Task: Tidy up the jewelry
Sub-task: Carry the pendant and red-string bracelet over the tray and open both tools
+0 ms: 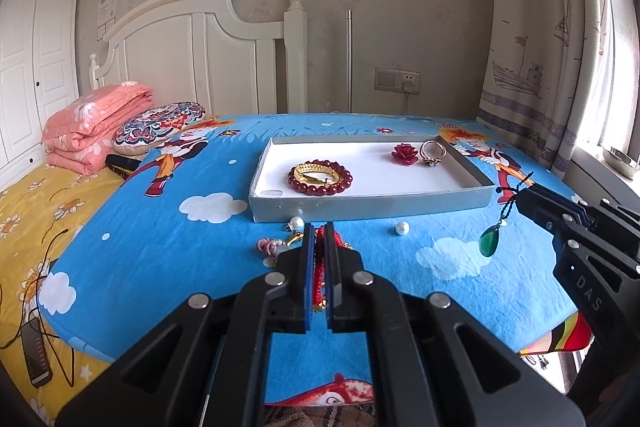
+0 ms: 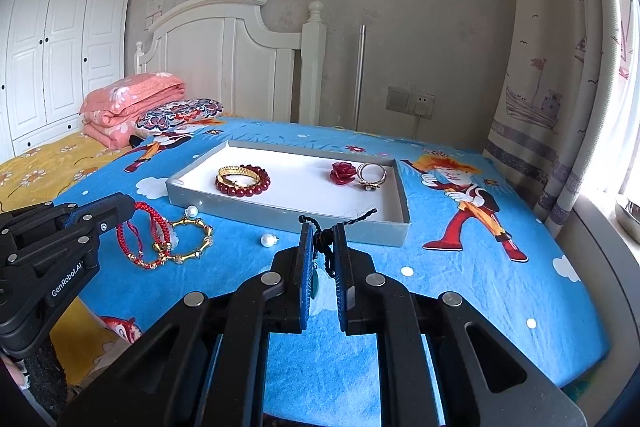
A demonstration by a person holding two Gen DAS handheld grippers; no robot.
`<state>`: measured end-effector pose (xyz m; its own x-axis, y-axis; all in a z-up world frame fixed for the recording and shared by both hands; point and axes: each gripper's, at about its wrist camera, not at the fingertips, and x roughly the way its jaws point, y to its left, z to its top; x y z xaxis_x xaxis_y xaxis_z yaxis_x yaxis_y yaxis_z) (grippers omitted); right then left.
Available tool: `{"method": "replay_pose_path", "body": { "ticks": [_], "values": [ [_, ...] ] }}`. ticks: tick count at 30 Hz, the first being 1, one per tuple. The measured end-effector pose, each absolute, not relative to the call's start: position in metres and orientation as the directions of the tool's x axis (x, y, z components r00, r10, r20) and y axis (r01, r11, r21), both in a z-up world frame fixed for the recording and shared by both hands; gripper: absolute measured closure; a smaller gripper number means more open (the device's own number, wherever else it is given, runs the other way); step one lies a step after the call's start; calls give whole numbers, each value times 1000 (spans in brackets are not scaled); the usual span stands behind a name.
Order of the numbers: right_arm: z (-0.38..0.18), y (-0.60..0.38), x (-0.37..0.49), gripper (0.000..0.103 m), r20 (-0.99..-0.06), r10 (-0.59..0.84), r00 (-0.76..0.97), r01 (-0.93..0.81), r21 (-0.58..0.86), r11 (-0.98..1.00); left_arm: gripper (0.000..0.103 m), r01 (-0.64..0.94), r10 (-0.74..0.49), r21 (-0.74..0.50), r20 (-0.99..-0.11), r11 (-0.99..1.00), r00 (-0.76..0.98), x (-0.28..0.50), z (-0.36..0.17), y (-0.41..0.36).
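A grey tray [image 1: 360,203] [image 2: 288,218] with a white floor lies on the blue cartoon cloth. In it are a red bead bracelet [image 1: 320,189] [image 2: 242,189] around a gold bangle [image 1: 316,171], a red rose [image 1: 404,153] [image 2: 342,173] and a ring [image 1: 432,151] [image 2: 371,175]. My left gripper [image 1: 318,227] [image 2: 130,205] is shut on a red braided cord bracelet [image 1: 319,279] [image 2: 158,218], just in front of the tray. My right gripper [image 2: 322,227] [image 1: 522,193] is shut on a black cord [image 2: 326,247] from which a green pendant [image 1: 489,243] [image 2: 315,285] hangs.
Loose on the cloth before the tray lie two pearls [image 1: 402,227] [image 2: 267,239], a gold beaded bangle [image 2: 192,243] and a pink piece [image 1: 266,247]. A folded pink quilt [image 1: 96,123] and a pillow [image 1: 160,123] sit at the back left. A curtain [image 1: 532,27] hangs on the right.
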<state>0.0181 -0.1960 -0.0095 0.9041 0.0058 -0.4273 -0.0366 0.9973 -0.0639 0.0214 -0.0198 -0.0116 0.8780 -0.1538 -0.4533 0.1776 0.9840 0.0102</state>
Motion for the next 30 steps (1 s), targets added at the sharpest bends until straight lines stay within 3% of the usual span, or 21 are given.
{"method": "replay_pose_path", "body": {
  "ticks": [15, 30],
  "values": [
    [14, -204, 69, 92, -422, -16, 906, -6, -52, 999, 99, 186, -148, 43, -444, 982, 884, 75, 12, -40],
    [23, -208, 171, 92, -481, -15, 876, -11, -51, 999, 99, 198, -173, -7, -516, 980, 839, 201, 31, -63]
  ]
}}
